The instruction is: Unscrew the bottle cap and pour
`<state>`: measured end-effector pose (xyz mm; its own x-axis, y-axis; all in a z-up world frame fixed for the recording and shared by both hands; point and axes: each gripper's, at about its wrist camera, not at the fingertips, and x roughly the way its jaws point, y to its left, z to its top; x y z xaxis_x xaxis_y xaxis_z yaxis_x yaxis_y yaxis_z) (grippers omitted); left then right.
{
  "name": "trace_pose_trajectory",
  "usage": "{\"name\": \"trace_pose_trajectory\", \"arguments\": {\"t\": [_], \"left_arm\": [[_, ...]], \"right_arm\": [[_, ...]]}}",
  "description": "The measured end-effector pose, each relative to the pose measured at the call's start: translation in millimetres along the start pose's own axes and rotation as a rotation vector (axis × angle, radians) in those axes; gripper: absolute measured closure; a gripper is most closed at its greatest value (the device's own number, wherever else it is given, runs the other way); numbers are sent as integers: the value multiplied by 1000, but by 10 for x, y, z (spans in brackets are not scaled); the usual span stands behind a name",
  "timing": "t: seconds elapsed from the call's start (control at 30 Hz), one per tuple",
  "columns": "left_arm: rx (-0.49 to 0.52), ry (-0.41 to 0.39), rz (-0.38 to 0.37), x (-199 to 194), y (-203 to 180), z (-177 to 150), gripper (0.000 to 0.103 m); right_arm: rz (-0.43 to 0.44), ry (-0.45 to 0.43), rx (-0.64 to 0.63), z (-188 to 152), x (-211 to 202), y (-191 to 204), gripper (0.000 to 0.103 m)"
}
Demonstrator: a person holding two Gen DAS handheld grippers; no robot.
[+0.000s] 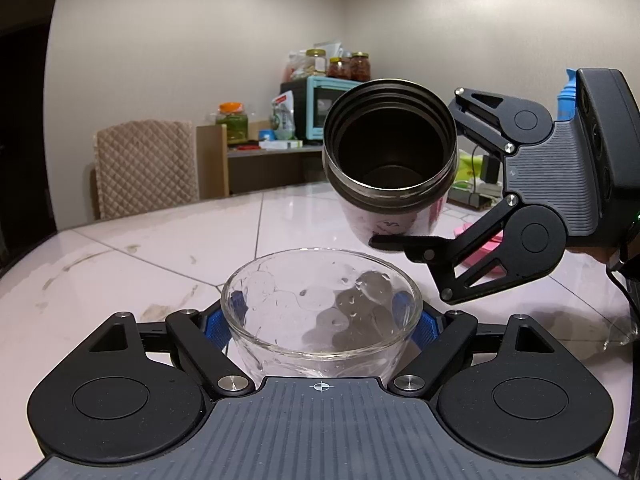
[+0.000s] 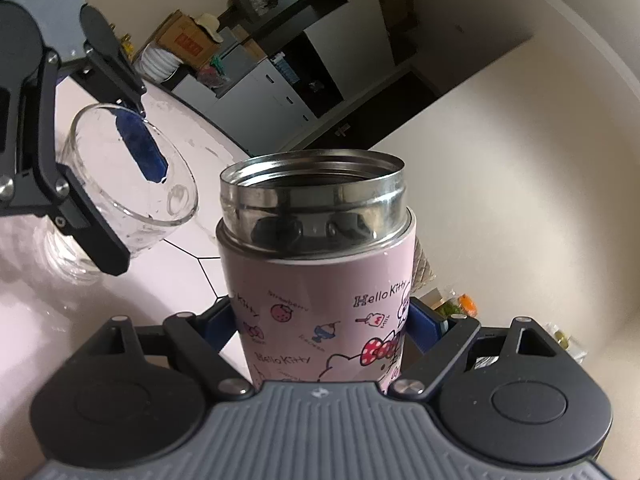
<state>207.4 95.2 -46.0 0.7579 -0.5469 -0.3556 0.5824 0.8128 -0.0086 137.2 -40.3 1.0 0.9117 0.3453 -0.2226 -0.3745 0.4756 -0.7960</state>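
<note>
Your left gripper (image 1: 322, 320) sits low and level over the table (image 1: 160, 248), pads pinching the glass (image 1: 320, 304) from both sides; the glass stands upright w/ droplets on its walls. Your right gripper (image 2: 324, 320) is rolled over (horizon runs steeply slanted in its view), fingers clamped on the bottle (image 2: 316, 280) mid-body. The bottle is uncapped and tipped, mouth facing the left cam, held above and just behind the glass rim. Can't tell if anything's flowing; no stream visible btwn mouth and glass. A chair (image 1: 146, 168) stands at the table's far edge.
</note>
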Motion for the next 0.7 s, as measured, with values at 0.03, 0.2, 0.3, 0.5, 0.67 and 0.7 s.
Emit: {"name": "trace_pose_trajectory", "arguments": {"t": [0.03, 0.2, 0.3, 0.5, 0.67, 0.7], "left_arm": [[0, -1, -1, -1, 8, -4, 15], [2, 0, 0, 0, 2, -10, 15], [2, 0, 1, -3, -6, -13, 15], [4, 1, 2, 1, -12, -15, 15], [3, 0, 1, -5, -9, -16, 15], [3, 0, 1, -5, -7, -17, 15]], "right_arm": [[-2, 0, -8, 9, 4, 5, 15], [-11, -3, -47, 14, 24, 50, 15], [-14, -2, -69, 8, 33, 83, 15], [-20, -8, -104, 17, 74, 126, 15], [-21, -9, -128, 18, 94, 153, 15], [-23, -10, -135, 22, 99, 161, 15]]}}
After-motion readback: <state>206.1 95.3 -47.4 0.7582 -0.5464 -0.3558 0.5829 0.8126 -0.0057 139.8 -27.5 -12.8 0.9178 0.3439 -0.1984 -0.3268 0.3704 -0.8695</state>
